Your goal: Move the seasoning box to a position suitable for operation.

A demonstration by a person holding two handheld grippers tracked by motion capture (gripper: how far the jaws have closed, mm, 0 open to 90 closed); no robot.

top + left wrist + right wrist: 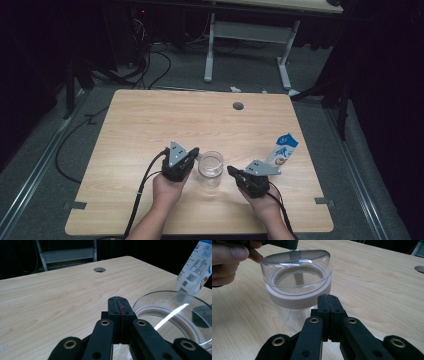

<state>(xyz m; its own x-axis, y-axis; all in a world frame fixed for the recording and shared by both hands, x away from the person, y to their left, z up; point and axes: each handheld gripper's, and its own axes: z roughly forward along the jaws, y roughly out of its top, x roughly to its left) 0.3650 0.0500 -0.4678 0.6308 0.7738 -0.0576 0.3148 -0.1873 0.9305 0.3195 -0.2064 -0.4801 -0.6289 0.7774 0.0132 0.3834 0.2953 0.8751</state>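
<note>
A clear jar (pixel 210 169) with a clear domed lid and a white collar stands upright near the table's front middle. My left gripper (pixel 194 152) sits just left of the jar, jaws pressed together with nothing between them; in the left gripper view its tips (pixel 118 301) lie beside the jar's rim (pixel 172 312). My right gripper (pixel 231 171) is just right of the jar, also shut and empty; in the right gripper view its tips (pixel 327 300) point at the jar's white collar (pixel 298 298). A blue and white carton (pixel 283 150) stands upright behind the right gripper.
The wooden table (pixel 150 125) has a round cable hole (pixel 238 106) at the back middle. A white desk frame (pixel 247 35) and cables lie on the floor beyond the table. The other hand's fingers (pixel 229 257) appear past the jar.
</note>
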